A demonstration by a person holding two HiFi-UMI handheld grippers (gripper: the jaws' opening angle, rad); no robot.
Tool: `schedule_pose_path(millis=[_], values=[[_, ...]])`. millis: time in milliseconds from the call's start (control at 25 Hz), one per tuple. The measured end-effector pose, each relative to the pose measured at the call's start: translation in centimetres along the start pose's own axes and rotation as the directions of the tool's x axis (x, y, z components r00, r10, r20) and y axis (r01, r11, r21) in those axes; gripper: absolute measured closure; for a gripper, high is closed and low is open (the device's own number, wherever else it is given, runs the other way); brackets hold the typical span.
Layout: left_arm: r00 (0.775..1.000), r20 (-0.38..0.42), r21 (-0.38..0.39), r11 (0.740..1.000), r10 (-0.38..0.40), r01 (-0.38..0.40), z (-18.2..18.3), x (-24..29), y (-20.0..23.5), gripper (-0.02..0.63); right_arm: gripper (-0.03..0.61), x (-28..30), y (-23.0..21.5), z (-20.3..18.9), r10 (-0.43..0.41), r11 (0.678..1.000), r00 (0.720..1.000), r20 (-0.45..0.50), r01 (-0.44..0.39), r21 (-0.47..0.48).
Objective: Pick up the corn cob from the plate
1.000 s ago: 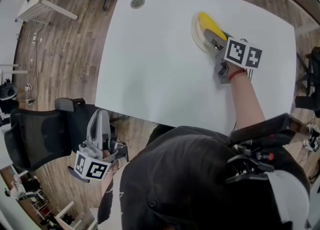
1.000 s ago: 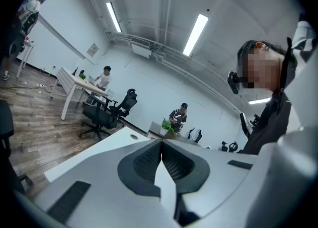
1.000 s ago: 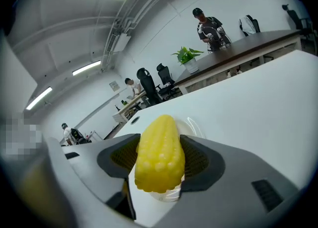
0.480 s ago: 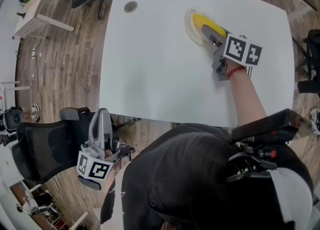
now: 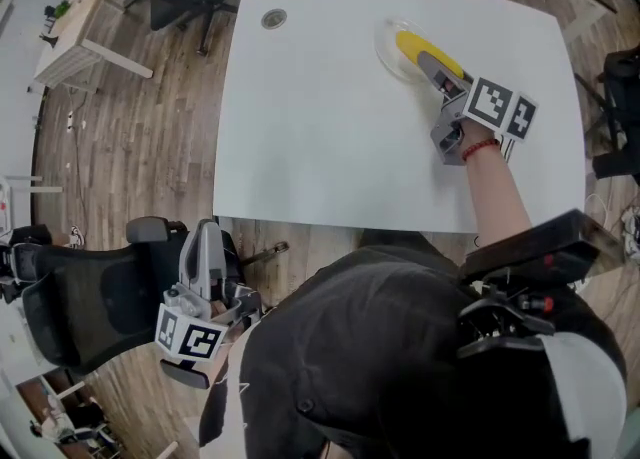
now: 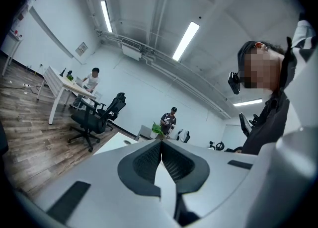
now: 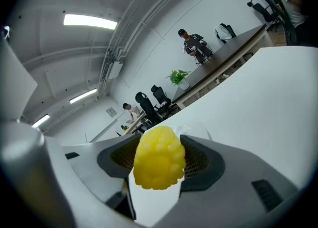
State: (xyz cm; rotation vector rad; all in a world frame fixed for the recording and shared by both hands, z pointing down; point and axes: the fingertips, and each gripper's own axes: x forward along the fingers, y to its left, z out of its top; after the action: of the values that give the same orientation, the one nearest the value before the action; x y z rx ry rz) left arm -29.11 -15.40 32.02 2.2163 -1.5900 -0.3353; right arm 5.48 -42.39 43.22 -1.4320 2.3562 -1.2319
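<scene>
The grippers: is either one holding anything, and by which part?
The right gripper grips the corn cob by its near end, jaws on both sides. The left gripper is shut on nothing.

— What fills the lower frame?
— The left gripper, grey jaws pressed together, nothing between them.
— And beyond?
— An open office. A black office chair stands on the wooden floor at left, with a seated person at a desk above it. A standing person is at centre, beside what looks like a potted plant. Strip lights cross the ceiling, and the gripper's holder, darkly dressed, fills the right edge.
</scene>
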Motion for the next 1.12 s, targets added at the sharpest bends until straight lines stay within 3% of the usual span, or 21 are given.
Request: schedule_pose_path(millis=[600, 760, 1120], values=[[0.996, 0.064, -0.001, 0.998, -0.063, 0.064, 0.4, -10.4, 0.6, 0.598, 0.324, -9.0, 9.7, -6.9, 0.111, 0.993, 0.993, 0.039, -0.112, 0.029], [0.991, 0.081, 0.001, 0.995, -0.102, 0.103, 0.7, -12.9, -0.6, 0.598, 0.324, -12.7, 12.4, -8.8, 0.126, 0.992, 0.991, 0.05, -0.126, -0.002], [0.979, 0.087, -0.003, 0.983, -0.183, 0.184, -0.6, -20.3, -3.9, 0.598, 0.324, -23.2, 17.1, -13.8, 0.149, 0.988, 0.985, 0.086, -0.152, 0.03]])
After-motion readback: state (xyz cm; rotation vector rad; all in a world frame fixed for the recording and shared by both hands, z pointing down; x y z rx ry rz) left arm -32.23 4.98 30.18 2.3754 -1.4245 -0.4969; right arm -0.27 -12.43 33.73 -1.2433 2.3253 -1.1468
